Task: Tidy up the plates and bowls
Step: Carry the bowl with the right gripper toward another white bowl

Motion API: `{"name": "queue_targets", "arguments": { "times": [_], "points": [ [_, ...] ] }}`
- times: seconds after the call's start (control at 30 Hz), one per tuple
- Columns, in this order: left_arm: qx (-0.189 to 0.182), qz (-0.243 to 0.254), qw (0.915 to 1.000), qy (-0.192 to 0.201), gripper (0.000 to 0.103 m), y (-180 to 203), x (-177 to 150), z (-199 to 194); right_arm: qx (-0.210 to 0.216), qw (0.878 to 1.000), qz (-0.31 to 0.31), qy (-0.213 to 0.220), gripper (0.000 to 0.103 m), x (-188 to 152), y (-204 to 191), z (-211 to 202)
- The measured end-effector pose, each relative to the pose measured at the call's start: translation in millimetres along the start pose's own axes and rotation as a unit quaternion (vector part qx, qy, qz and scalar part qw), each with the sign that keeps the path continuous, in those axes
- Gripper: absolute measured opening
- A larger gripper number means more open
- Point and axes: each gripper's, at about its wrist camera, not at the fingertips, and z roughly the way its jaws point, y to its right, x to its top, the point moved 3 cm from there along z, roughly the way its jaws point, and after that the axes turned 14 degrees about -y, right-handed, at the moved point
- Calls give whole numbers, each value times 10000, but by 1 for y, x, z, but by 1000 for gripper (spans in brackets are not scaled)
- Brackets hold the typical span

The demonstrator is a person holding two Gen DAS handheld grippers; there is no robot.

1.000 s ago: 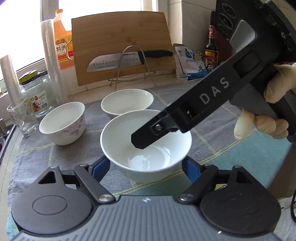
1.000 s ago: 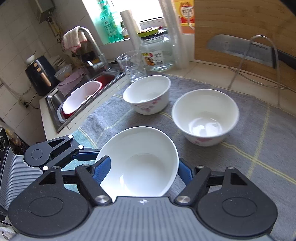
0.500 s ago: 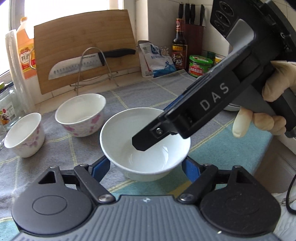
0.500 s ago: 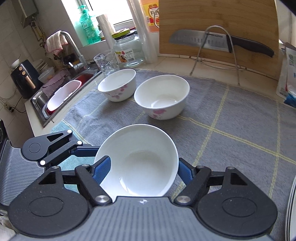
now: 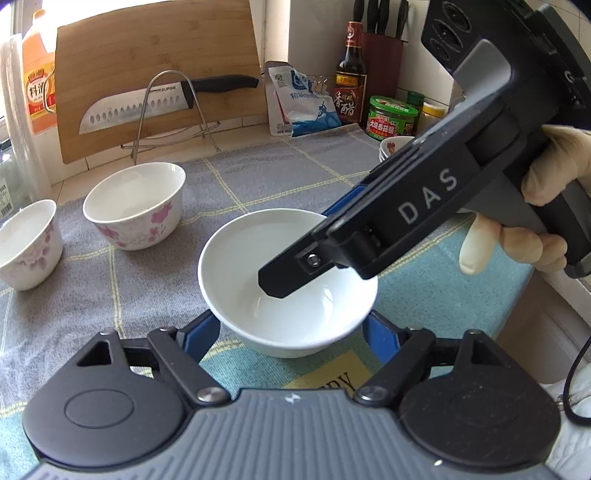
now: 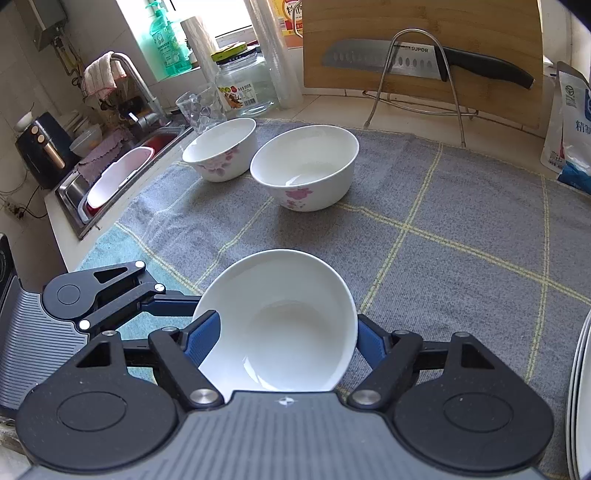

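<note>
A plain white bowl (image 5: 255,280) is held between both grippers above the grey checked cloth (image 5: 258,177). My left gripper (image 5: 290,328) is shut on its sides with its blue pads. My right gripper (image 6: 288,332) is also shut on the same bowl (image 6: 280,325), and its body crosses over the bowl in the left wrist view (image 5: 424,206). Two white bowls with pink flowers stand on the cloth at the back left: the nearer one (image 6: 304,166) and the one beyond it (image 6: 221,147). The nearer one also shows in the left wrist view (image 5: 135,205).
A knife on a wire rack (image 6: 417,62) leans against a wooden cutting board (image 6: 406,22). A sink (image 6: 118,177) lies left. A stack of plates' edge (image 6: 581,398) shows at the right. Sauce bottles, jars and a small flowered bowl (image 5: 391,147) stand at the back right.
Both grippers have carried the plain bowl to the right over the cloth. The two flowered bowls now lie further left and further off.
</note>
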Motion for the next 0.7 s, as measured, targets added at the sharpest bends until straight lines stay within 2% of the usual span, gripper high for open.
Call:
{"name": "queue_targets", "arguments": {
  "times": [0.5,0.6,0.7],
  "points": [
    [-140,-201,9997,-19,83,-2,-1,-4,35,9999,-108,-95,87,6,1,7],
    [-76,-164,9998,7,85,-1,-1,-6,65,9998,-179,-28,101,7,-2,5],
    [3,-139,9999,66,91,-1,-2,-10,-19,9994,-330,48,103,11,-7,3]
  ]
}}
